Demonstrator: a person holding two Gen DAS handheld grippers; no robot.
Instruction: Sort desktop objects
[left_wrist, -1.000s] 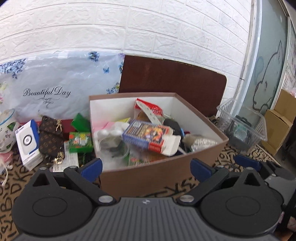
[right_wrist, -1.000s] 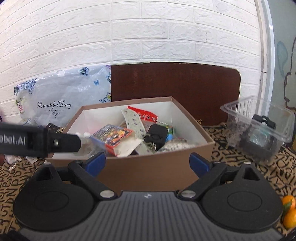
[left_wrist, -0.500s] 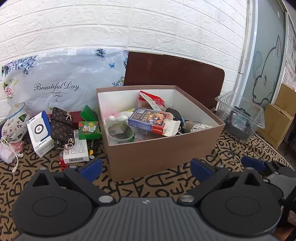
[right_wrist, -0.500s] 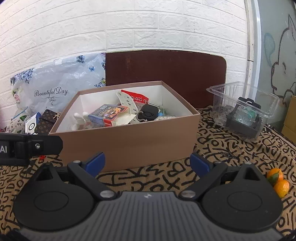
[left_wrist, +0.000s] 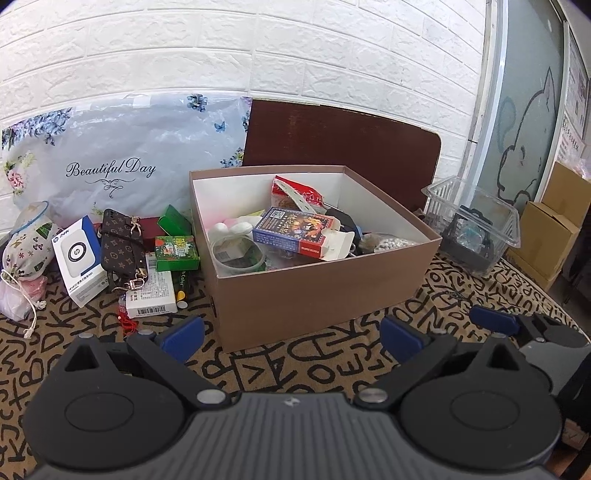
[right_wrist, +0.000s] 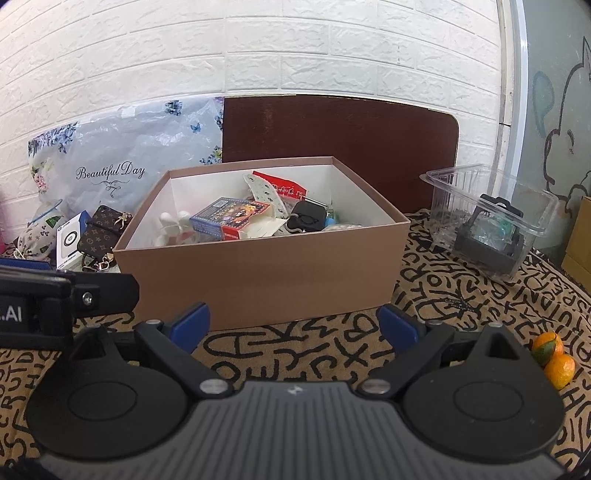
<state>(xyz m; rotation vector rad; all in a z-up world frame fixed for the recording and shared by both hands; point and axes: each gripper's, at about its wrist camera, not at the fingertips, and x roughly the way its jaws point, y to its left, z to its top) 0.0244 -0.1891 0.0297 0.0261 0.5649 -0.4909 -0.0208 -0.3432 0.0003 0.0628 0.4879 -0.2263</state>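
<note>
While both grippers, left (left_wrist: 291, 330) and right (right_wrist: 293, 323), hung wide and empty near the cardboard box (left_wrist: 325, 291), loose items (left_wrist: 147, 269) lay left of it, likely awaiting sorting into the box.

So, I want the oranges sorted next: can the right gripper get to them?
Probably yes: the oranges lie on open cloth just right of the open right gripper, nothing between.

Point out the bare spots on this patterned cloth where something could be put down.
Bare cloth runs along the front of the brown box. A further strip lies between the box and the clear plastic tub. Left of the box is crowded: a white carton, a brown phone case, green boxes. Two oranges take the right edge.
</note>
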